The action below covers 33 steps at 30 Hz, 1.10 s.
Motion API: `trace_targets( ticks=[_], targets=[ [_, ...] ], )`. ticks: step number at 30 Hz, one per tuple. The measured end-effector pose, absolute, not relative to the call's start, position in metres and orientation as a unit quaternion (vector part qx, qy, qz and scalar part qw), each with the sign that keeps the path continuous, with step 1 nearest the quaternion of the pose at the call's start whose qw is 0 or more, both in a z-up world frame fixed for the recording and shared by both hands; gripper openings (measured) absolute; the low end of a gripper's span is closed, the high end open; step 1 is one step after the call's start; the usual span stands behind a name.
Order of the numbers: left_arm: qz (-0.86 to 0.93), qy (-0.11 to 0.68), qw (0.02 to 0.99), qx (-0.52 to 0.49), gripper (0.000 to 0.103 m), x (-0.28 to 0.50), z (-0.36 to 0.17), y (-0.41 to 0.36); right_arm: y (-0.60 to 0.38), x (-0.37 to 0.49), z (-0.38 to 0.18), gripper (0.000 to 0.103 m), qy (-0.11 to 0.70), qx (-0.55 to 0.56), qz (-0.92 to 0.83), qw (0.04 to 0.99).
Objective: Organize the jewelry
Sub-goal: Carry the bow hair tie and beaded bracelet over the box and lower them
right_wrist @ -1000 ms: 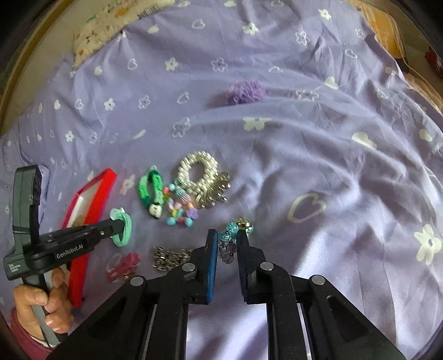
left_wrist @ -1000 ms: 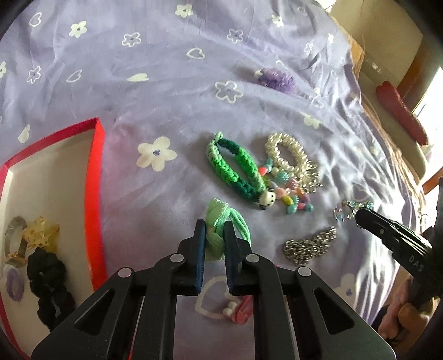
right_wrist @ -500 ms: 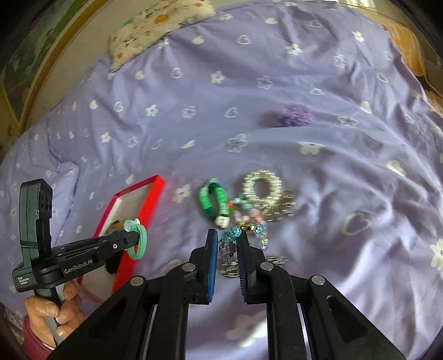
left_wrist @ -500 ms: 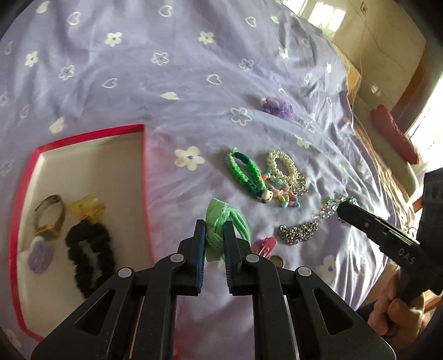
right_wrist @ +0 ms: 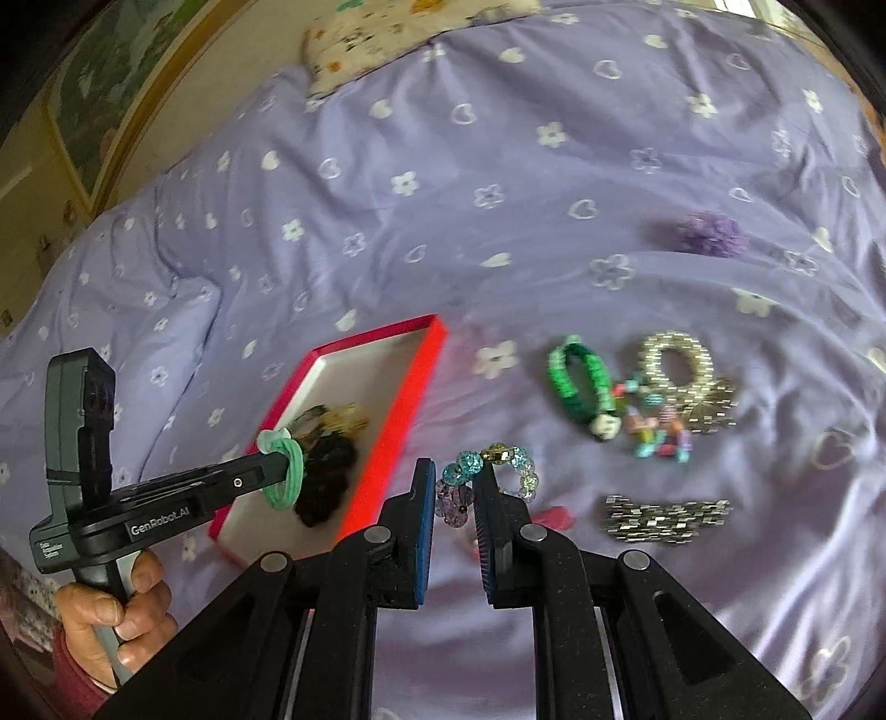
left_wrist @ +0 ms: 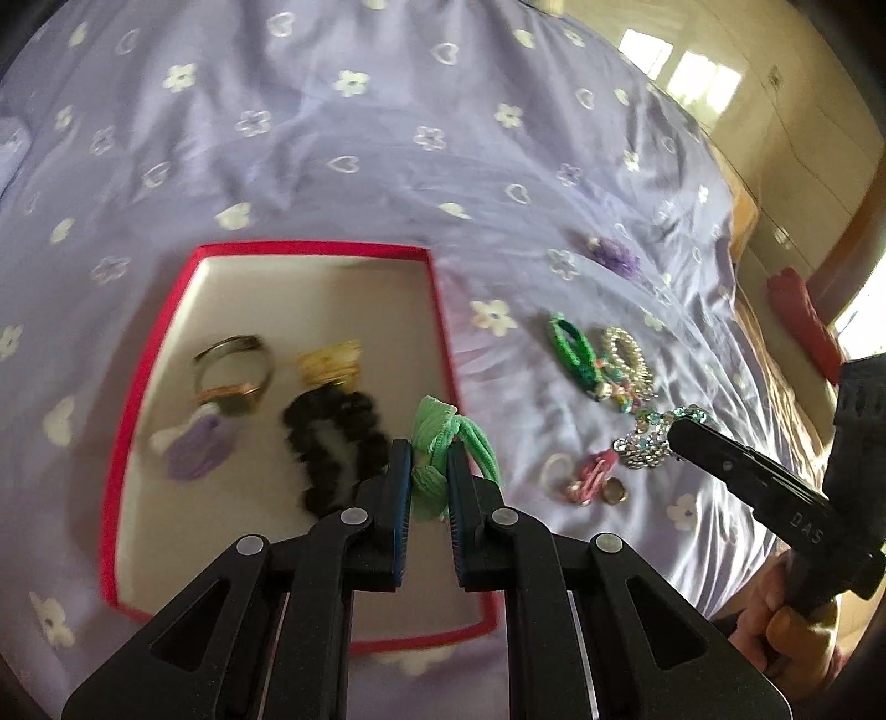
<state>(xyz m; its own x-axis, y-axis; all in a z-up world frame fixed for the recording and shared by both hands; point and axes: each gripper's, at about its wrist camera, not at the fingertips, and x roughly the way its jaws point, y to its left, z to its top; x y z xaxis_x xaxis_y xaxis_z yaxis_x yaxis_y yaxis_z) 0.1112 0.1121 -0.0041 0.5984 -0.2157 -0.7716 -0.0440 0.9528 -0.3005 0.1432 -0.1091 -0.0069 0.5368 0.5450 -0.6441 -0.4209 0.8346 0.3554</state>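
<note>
My left gripper (left_wrist: 429,451) is shut on a mint green hair tie (left_wrist: 443,443) and holds it above the right edge of the red-rimmed box (left_wrist: 437,310); it also shows in the right wrist view (right_wrist: 283,468). The box holds a black scrunchie (left_wrist: 332,443), a yellow clip (left_wrist: 329,360), a bangle (left_wrist: 232,371) and a purple piece (left_wrist: 196,451). My right gripper (right_wrist: 453,482) is shut on a crystal bead bracelet (right_wrist: 493,471) held above the bed, right of the box (right_wrist: 412,399).
On the purple bedspread (right_wrist: 498,166) lie a green woven bracelet (right_wrist: 578,387), a pearl bracelet (right_wrist: 673,360), coloured beads (right_wrist: 659,432), a silver chain (right_wrist: 664,518), a pink clip (left_wrist: 595,471), rings (left_wrist: 614,490) and a purple flower (right_wrist: 711,232). A pillow (right_wrist: 398,33) lies far back.
Both grippers have risen and moved left with their items. The left gripper now hangs over the box's right edge; the right one carries the bead bracelet closer to the box.
</note>
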Motion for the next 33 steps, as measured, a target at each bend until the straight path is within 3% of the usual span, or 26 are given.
trace_targets(
  ticks=[33],
  targets=[
    [0.019,0.464,0.861,-0.208,0.01,0.069,-0.045,0.212,0.032,0.139,-0.043,0.013,0.445,0.024,0.365,0.817]
  ],
)
